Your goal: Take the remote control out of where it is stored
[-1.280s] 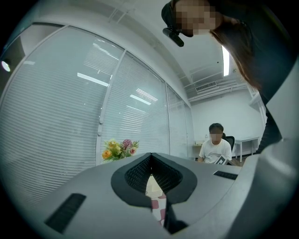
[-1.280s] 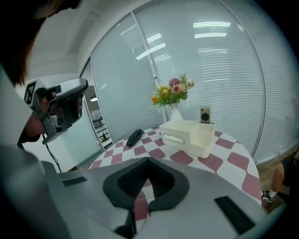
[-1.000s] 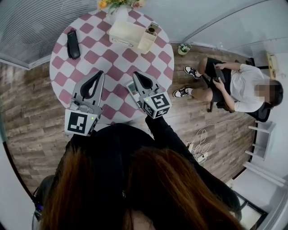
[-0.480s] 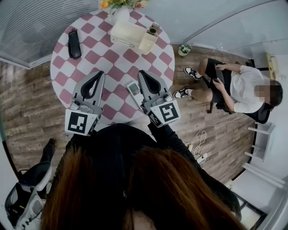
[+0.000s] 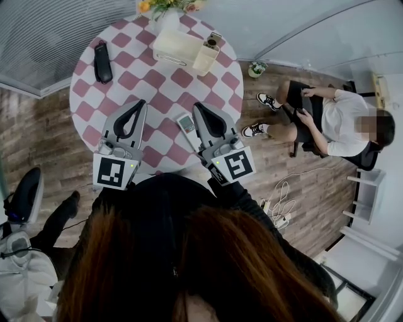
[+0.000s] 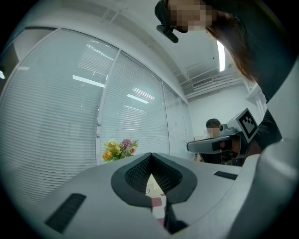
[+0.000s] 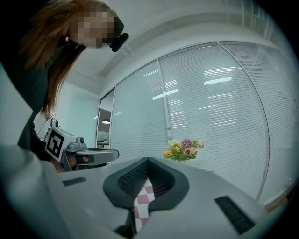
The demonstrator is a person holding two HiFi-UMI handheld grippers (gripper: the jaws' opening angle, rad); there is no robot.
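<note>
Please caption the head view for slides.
Left gripper and right gripper, both shut, flank white remote control on pink-checked round table.

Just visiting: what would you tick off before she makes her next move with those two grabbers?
1. White remote lies flat on the table, outside the white box: ok.
2. Right gripper shut, nothing between its jaws: ok.
3. Left gripper shut, empty: ok.
4. Right gripper clear of the remote: cannot tell; from above they sit side by side.
5. Seated person away from the table: ok.

Checkered table (image 5: pixel 135 78) bears remote (image 5: pixel 186 124), box (image 5: pixel 177 46), flowers (image 5: pixel 165 6), perhaps black case (image 5: pixel 102 61).
</note>
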